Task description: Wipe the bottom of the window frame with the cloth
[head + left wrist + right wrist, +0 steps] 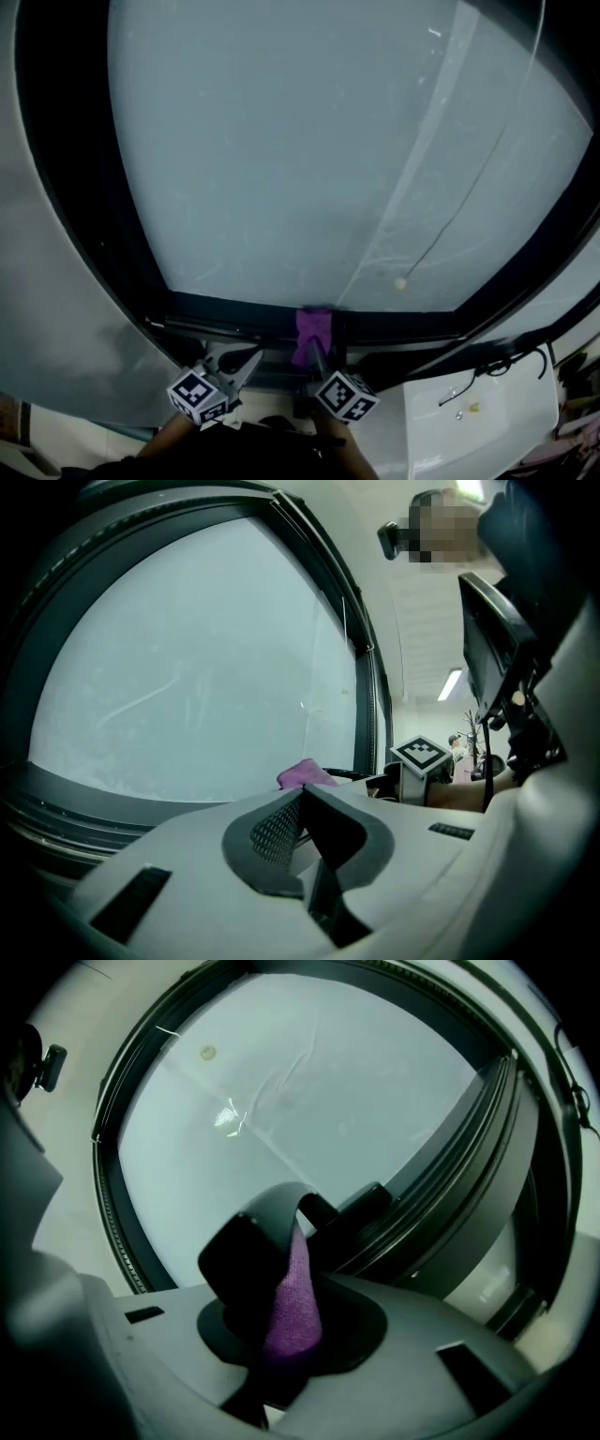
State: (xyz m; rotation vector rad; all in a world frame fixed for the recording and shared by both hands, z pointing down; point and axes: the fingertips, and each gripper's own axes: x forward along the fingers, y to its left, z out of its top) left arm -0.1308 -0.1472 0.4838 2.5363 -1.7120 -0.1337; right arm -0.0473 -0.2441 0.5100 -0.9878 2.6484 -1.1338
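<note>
Right gripper (317, 356) clamps purple cloth (313, 326) against window frame bottom rail (234, 309); left gripper (248, 364) closed, empty, just beside.

Dim fisheye views, backlit by pale window (309, 150).

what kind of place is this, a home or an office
Probably an office or lab room, indoors: a big window with a dark frame, a strip light on the ceiling, and a white counter beside the window.
</note>
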